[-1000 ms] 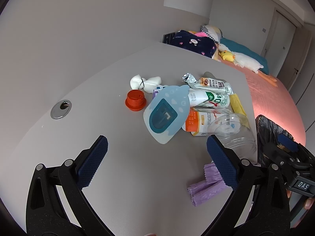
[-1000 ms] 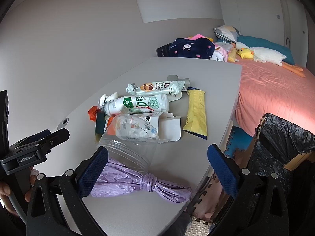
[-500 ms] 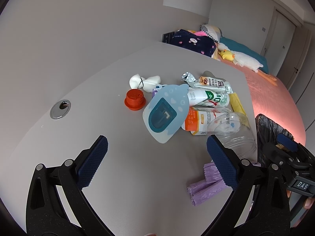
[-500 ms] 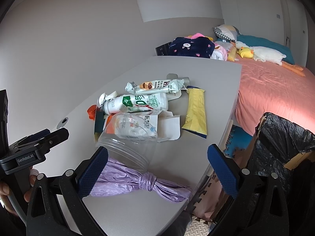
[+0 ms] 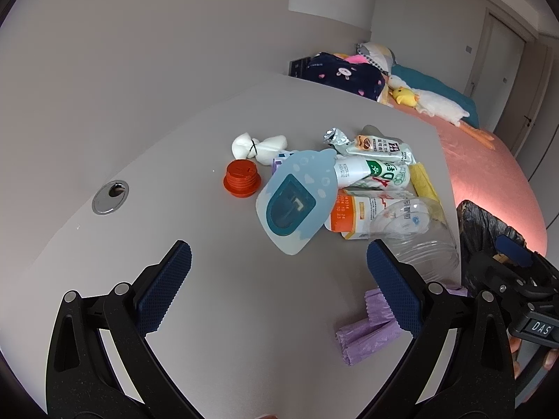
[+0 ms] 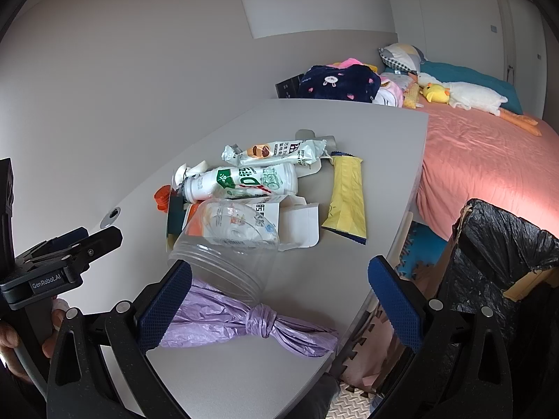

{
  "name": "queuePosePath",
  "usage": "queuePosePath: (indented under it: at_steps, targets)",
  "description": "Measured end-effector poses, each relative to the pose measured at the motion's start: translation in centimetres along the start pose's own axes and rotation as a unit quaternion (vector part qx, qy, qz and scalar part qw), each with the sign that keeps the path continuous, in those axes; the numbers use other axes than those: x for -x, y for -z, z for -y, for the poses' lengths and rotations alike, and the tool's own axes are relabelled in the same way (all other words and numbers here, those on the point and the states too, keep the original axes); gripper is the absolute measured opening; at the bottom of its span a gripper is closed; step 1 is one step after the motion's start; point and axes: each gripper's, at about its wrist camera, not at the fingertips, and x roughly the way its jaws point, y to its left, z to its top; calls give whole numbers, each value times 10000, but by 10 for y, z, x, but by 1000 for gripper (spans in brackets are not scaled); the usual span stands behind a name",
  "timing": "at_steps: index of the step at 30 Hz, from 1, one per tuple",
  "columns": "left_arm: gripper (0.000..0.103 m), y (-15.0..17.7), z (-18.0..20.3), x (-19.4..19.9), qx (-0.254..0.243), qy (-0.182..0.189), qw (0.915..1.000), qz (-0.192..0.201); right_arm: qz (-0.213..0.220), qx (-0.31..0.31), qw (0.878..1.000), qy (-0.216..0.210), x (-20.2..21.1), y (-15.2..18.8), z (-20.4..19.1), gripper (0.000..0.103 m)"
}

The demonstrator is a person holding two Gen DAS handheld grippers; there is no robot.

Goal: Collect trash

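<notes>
Both the left tool (image 5: 279, 279) and the right tool (image 6: 279, 288) hang released and empty above the bench (image 5: 167, 160). A clear jar (image 6: 223, 244) lies tipped against the knotted purple bag (image 6: 251, 324).

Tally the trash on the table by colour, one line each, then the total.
White: 4, tied wad, bottle, snack wrapper, carton
Purple: 1, knotted bag
Yellow: 1, packet
Orange: 1, cap
Light blue: 1, pouch
Clear: 1, jar
Total: 9
</notes>
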Motion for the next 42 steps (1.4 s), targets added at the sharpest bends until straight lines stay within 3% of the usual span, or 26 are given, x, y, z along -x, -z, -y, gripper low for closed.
queuePosePath:
  at_steps: [10, 33, 42]
  targets:
    - [97, 3, 10, -2, -300, -100, 9995, 2, -16, -6, 10000, -5, 0, 1, 1, 100]
    - [97, 4, 6, -1, -135, 70, 9999, 13, -50, 15, 10000, 11, -1, 2, 1, 100]
    - [97, 5, 0, -11, 34, 265, 9995, -162, -173, 32, 9998, -24, -9, 2, 1, 100]
